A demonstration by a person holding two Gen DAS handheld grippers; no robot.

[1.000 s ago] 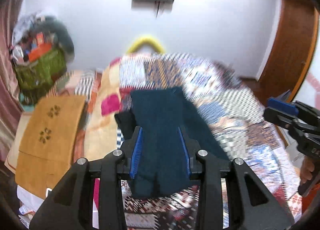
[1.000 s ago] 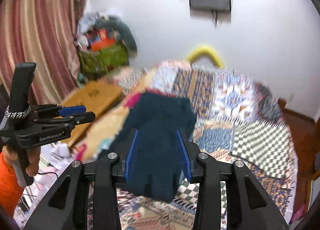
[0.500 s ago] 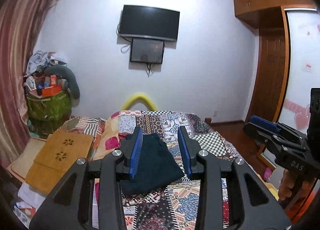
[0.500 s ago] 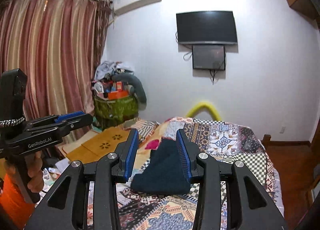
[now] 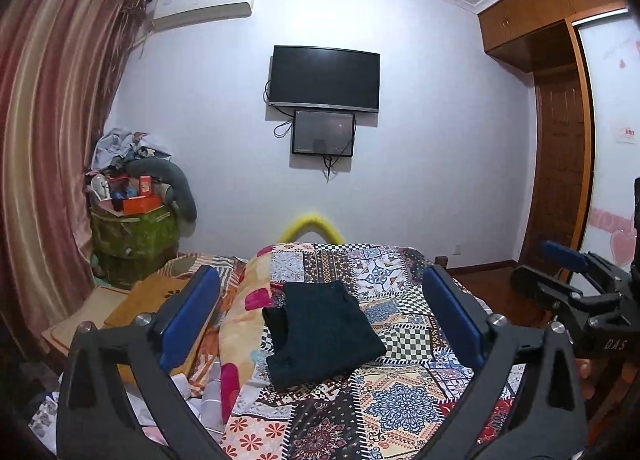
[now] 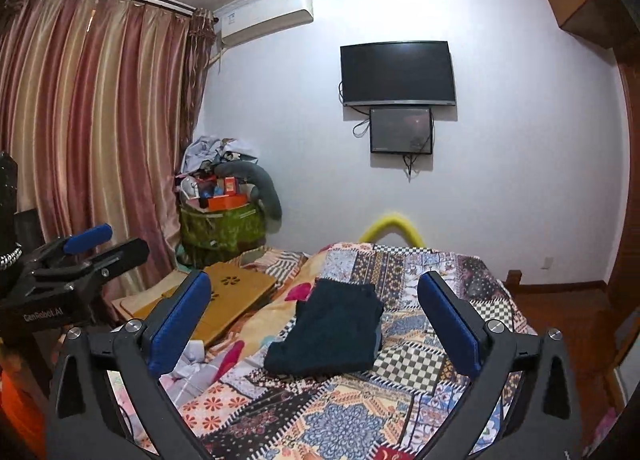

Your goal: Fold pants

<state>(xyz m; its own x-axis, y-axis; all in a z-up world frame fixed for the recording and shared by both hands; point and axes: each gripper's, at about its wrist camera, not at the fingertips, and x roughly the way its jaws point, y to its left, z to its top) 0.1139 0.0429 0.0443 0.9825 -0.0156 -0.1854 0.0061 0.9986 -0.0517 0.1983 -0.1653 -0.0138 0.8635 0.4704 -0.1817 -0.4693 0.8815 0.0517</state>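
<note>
The dark navy pants (image 5: 320,332) lie folded into a compact rectangle on the patchwork bedspread (image 5: 392,400); they also show in the right wrist view (image 6: 332,332). My left gripper (image 5: 320,320) is open wide and empty, held well back above the near part of the bed. My right gripper (image 6: 316,320) is open wide and empty too, equally far from the pants. Each gripper shows in the other's view: the right one (image 5: 568,284) at the right edge, the left one (image 6: 92,252) at the left edge.
A yellow-orange quilt (image 5: 240,324) lies bunched along the bed's left side. A brown lap desk (image 6: 228,292) sits left of it. A green bag with clutter (image 5: 132,224) stands in the corner by the curtain (image 6: 80,132). A TV (image 5: 325,78) hangs on the far wall; a wardrobe (image 5: 556,132) stands right.
Both grippers have lifted away from the folded pants, tilted up to face the room, and their jaws have opened wide. The pants stay on the bed.
</note>
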